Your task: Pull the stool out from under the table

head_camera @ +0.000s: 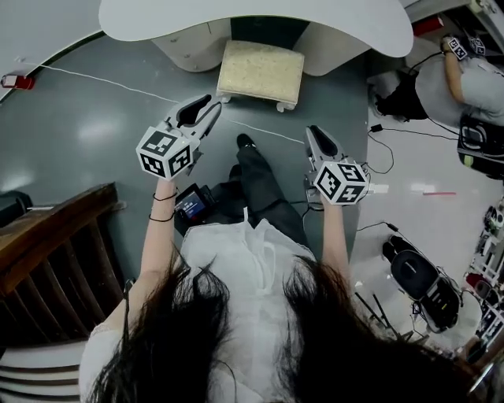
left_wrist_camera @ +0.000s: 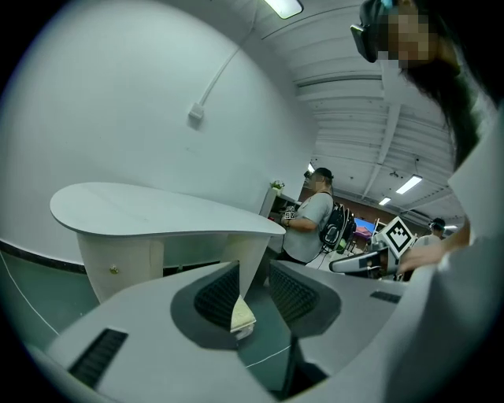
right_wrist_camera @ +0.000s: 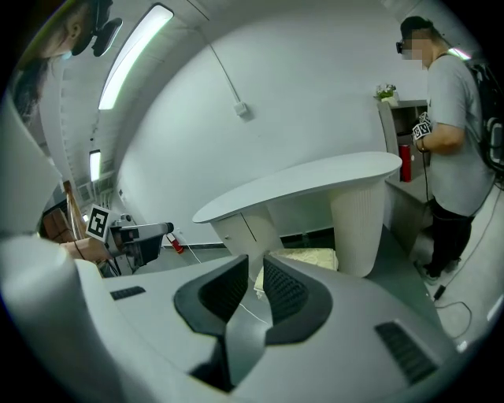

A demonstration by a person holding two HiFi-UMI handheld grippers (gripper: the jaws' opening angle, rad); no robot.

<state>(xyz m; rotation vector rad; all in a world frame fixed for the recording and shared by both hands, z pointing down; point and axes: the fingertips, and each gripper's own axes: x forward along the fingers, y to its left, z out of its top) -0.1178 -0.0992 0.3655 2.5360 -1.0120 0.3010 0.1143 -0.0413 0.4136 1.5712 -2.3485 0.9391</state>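
A cream cushioned stool (head_camera: 261,72) with white legs stands half under the white curved table (head_camera: 252,20), its front sticking out toward me. My left gripper (head_camera: 211,106) hovers just short of the stool's left front corner, jaws shut and holding nothing. My right gripper (head_camera: 314,132) hangs lower and to the right, a little further from the stool, also shut and empty. In the left gripper view the stool (left_wrist_camera: 243,315) shows as a sliver between the fingers, below the table (left_wrist_camera: 157,212). In the right gripper view the stool (right_wrist_camera: 303,258) sits under the table (right_wrist_camera: 307,183), beyond the jaws.
A white cable (head_camera: 118,85) runs across the grey floor in front of the stool. A dark wooden slatted piece of furniture (head_camera: 55,252) stands at the left. Another person (head_camera: 457,79) stands at the right by a counter, with gear and cables (head_camera: 413,275) on the floor there.
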